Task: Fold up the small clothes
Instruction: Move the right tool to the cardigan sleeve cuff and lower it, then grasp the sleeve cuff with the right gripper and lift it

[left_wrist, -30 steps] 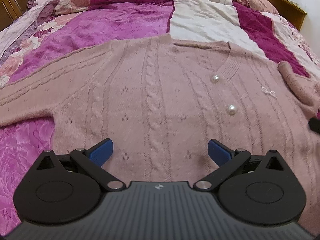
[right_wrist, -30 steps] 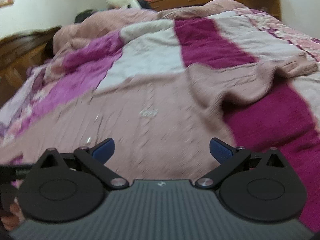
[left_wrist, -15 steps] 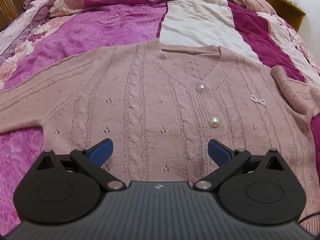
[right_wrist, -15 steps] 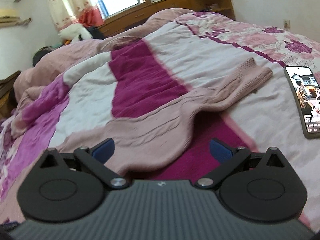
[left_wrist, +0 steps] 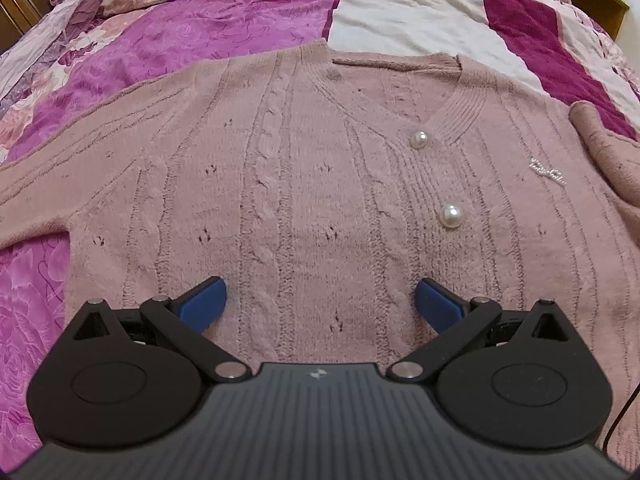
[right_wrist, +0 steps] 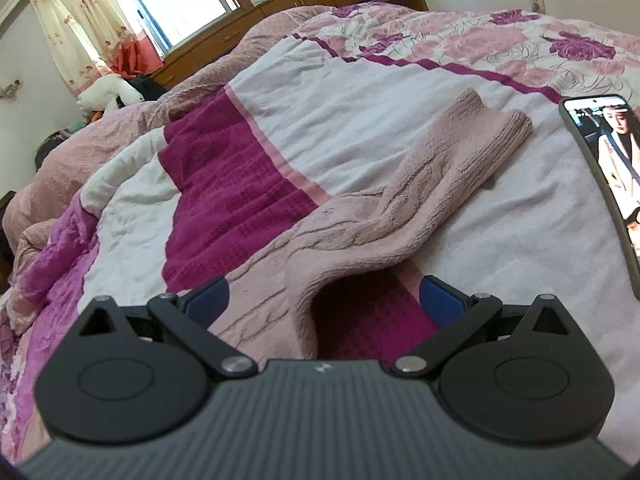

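Note:
A dusty-pink cable-knit cardigan (left_wrist: 304, 184) with pearl buttons (left_wrist: 452, 216) lies spread face up on the bed, neckline away from me. My left gripper (left_wrist: 320, 306) hovers open low over its body, blue fingertips (left_wrist: 202, 304) wide apart with nothing between them. In the right wrist view the cardigan's right sleeve (right_wrist: 420, 196) runs crumpled away toward its ribbed cuff (right_wrist: 508, 128). My right gripper (right_wrist: 324, 304) stands open over the near end of that sleeve, a raised fold of knit between its fingers but not pinched.
The bed is covered by a patchwork quilt (left_wrist: 224, 28) of magenta, white and floral panels. A phone (right_wrist: 608, 176) with a lit screen lies on the quilt right of the sleeve. Wooden cabinets (right_wrist: 288, 4) and a curtained window stand behind the bed.
The right gripper has swung right and moved closer along the sleeve, so the cuff and phone look larger. The left gripper has shifted slightly nearer the cardigan's body. Both stayed open.

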